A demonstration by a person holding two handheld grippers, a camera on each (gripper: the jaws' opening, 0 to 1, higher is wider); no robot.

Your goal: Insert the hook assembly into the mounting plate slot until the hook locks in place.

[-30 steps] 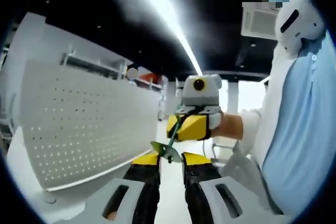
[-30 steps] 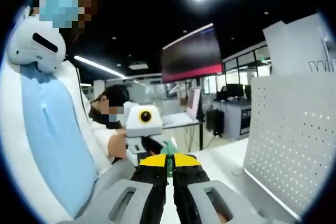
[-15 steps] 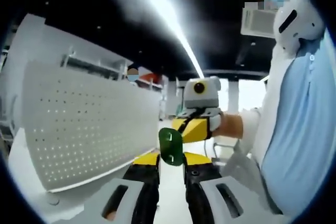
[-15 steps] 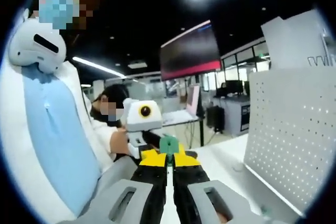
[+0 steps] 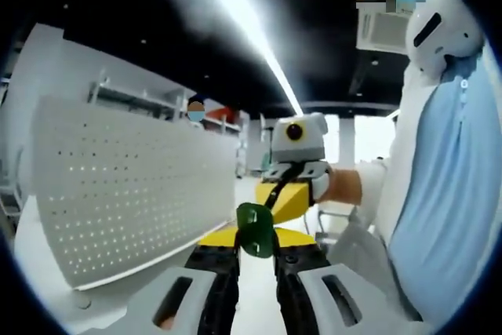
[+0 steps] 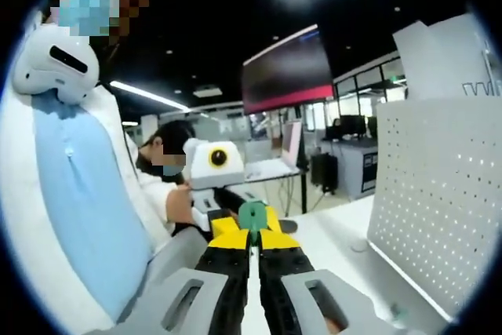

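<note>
A small green hook piece (image 5: 255, 229) on a thin dark wire hangs between the two grippers, which face each other in the air. My right gripper (image 6: 252, 234) is shut on it, and the green disc (image 6: 252, 215) stands just above its yellow tips. In the left gripper view the right gripper (image 5: 286, 198) reaches in from the right, held by a hand. My left gripper (image 5: 255, 239) is open, and the green piece sits at the gap between its yellow tips. The white perforated mounting plate (image 5: 133, 194) stands upright to the left, and appears at right as the plate (image 6: 439, 209).
The person holding both grippers wears a light blue shirt (image 5: 439, 217) and stands close. A white table (image 6: 337, 241) runs under the plate. Behind are a dark wall screen (image 6: 286, 76), desks and a seated person (image 6: 165, 154).
The green piece has turned from lying flat and edge-on to facing the left gripper's camera, and has risen slightly above the right gripper's tips. Both grippers have stayed nearly in place.
</note>
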